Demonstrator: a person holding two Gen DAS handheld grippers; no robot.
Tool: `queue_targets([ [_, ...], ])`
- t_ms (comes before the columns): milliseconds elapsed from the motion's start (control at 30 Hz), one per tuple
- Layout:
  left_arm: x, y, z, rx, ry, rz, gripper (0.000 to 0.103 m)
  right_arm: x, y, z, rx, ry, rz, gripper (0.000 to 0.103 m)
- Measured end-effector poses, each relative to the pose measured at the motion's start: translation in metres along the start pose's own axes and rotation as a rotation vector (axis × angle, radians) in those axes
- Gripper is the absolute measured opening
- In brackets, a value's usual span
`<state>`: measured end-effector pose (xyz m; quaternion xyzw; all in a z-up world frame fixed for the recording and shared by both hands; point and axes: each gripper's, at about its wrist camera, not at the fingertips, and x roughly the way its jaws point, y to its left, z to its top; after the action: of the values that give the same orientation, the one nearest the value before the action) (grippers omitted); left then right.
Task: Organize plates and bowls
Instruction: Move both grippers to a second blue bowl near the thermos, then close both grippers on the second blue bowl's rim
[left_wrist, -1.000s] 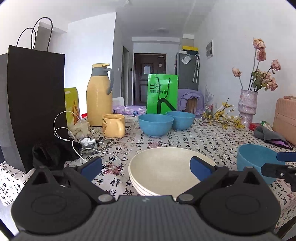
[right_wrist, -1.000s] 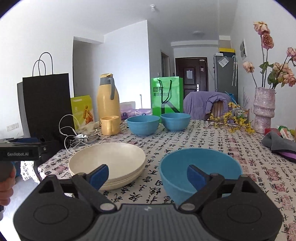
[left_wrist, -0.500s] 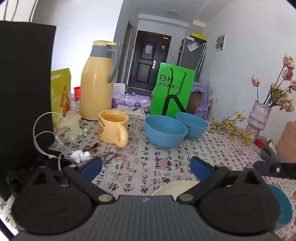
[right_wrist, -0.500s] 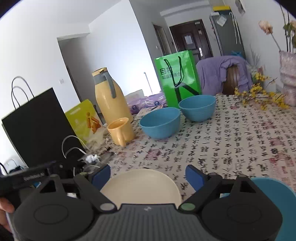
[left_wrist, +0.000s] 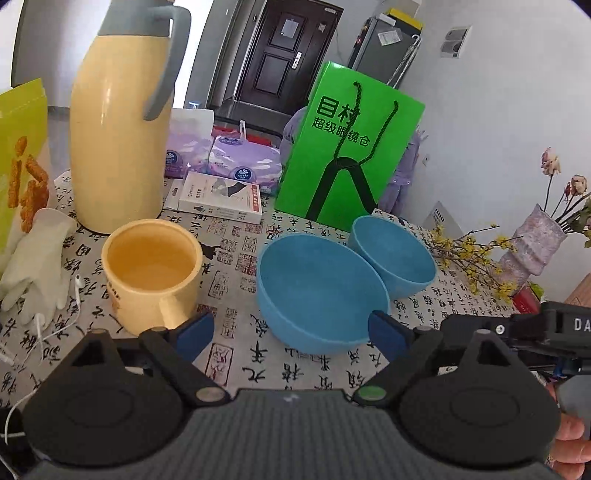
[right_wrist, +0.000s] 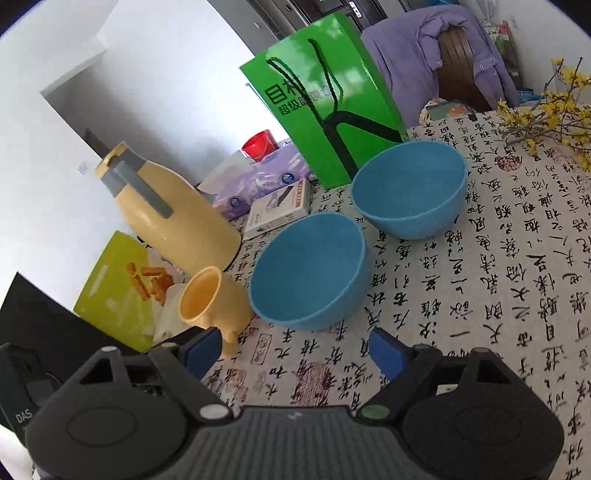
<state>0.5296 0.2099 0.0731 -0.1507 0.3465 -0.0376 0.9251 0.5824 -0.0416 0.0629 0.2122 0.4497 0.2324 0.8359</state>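
Two blue bowls stand side by side on the calligraphy-print tablecloth (left_wrist: 236, 254). The nearer bowl (left_wrist: 321, 288) sits just ahead of my left gripper (left_wrist: 291, 338). Its jaws are closing, but the blue pads (left_wrist: 195, 332) press on nothing. The farther bowl (left_wrist: 395, 254) touches the nearer one at the back right. In the tilted right wrist view, my right gripper (right_wrist: 295, 350) is open and empty. It hangs short of the nearer bowl (right_wrist: 306, 269), with the other bowl (right_wrist: 410, 188) beyond. No plates are in view.
A yellow mug (left_wrist: 151, 269) stands left of the bowls, with a tall yellow thermos (left_wrist: 114, 129) behind it. A green paper bag (left_wrist: 347, 158) stands behind the bowls. A white glove (left_wrist: 37, 258), a small box (left_wrist: 221, 199) and a vase (left_wrist: 532, 251) lie around them.
Both grippers have moved forward over the table. The cream plates and the near blue bowl have dropped out of view, and the two far bowls are now close. The right view has rolled.
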Motion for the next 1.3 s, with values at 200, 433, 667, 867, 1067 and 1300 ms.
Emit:
queue_targets([
  [200, 0.056, 0.0, 0.023, -0.012, 0.07, 0.061, 0.068, 0.064, -0.027, 0.034, 0.075, 0.059, -0.061, 0.068],
  [433, 0.088, -0.002, 0.026, -0.009, 0.123, 0.082, 0.042, 0.109, -0.041, 0.037, 0.1, 0.106, -0.105, 0.04],
  [667, 0.099, 0.002, 0.021, -0.015, 0.17, 0.129, 0.012, 0.116, -0.032, 0.037, 0.041, 0.111, -0.149, 0.021],
  [867, 0.071, -0.001, 0.007, -0.01, 0.178, 0.112, 0.008, 0.097, -0.031, 0.027, 0.023, 0.104, -0.19, 0.01],
  [1067, 0.022, -0.013, -0.016, -0.002, 0.135, 0.102, 0.008, 0.059, -0.023, 0.002, -0.009, 0.069, -0.179, 0.008],
  [1300, -0.056, -0.04, -0.056, 0.036, -0.001, 0.132, 0.008, -0.004, 0.003, -0.051, -0.091, -0.021, -0.168, 0.008],
])
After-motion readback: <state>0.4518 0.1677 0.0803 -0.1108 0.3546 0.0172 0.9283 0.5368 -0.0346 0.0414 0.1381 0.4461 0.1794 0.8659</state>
